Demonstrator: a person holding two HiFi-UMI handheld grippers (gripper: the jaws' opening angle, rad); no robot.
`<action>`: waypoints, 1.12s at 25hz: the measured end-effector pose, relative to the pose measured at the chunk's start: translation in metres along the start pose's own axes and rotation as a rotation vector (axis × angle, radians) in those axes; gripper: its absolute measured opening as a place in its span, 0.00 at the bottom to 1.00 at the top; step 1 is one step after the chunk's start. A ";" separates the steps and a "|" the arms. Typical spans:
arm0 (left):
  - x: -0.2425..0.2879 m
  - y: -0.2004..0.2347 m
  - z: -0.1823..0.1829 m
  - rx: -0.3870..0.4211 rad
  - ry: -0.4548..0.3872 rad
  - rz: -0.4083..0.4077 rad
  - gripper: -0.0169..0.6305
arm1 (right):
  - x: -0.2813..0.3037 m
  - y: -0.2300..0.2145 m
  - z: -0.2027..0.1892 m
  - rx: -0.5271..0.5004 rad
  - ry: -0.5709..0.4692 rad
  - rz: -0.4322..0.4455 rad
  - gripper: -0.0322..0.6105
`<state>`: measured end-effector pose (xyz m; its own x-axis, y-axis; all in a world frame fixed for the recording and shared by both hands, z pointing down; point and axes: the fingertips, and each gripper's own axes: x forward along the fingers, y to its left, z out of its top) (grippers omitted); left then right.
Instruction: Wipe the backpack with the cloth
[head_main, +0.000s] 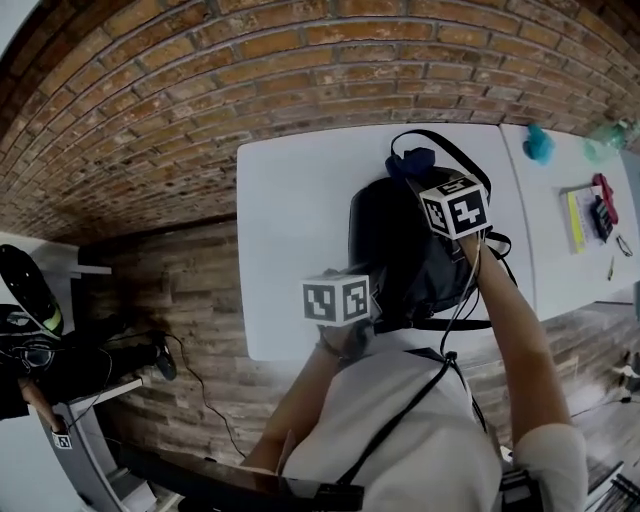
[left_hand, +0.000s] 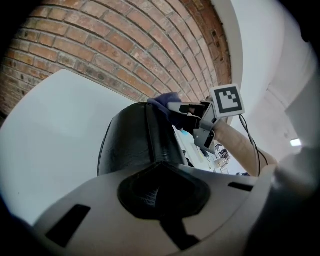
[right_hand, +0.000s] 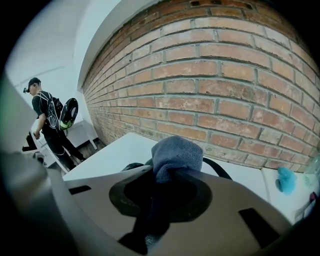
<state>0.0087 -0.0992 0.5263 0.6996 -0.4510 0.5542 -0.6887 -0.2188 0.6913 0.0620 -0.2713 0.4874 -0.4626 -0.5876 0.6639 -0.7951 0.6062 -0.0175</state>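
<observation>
A black backpack (head_main: 400, 245) lies on the white table (head_main: 290, 220). My left gripper (head_main: 380, 303) is at its near edge, shut on a ridge of the backpack (left_hand: 137, 140), which runs into the left gripper (left_hand: 160, 172). A blue-grey cloth (head_main: 412, 160) is bunched at the backpack's far end, with my right gripper (head_main: 427, 180) shut on it. In the right gripper view the cloth (right_hand: 175, 150) bulges out of the right gripper (right_hand: 167, 172), and a black strap (right_hand: 220, 170) curves behind it. The left gripper view shows the right gripper (left_hand: 184, 110) holding the cloth (left_hand: 165, 101) over the backpack's top.
A brick wall (head_main: 300, 70) runs behind the table. A second white table (head_main: 570, 170) at the right holds a teal cloth (head_main: 538, 143) and small tools (head_main: 598, 212). A person (right_hand: 47, 125) stands far off to the left. Dark equipment (head_main: 40, 340) is at the lower left.
</observation>
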 end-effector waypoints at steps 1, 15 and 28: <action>0.000 0.000 0.000 0.000 -0.002 0.000 0.03 | -0.001 0.001 -0.001 0.002 0.000 0.001 0.16; -0.002 0.002 0.000 -0.005 -0.017 0.004 0.03 | -0.035 0.028 -0.034 0.028 0.020 0.033 0.16; -0.002 0.005 0.000 -0.015 -0.043 0.017 0.03 | -0.076 0.064 -0.074 0.048 0.046 0.103 0.17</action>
<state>0.0040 -0.0987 0.5284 0.6789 -0.4911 0.5458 -0.6973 -0.1983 0.6888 0.0754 -0.1482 0.4917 -0.5252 -0.4974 0.6905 -0.7626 0.6351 -0.1226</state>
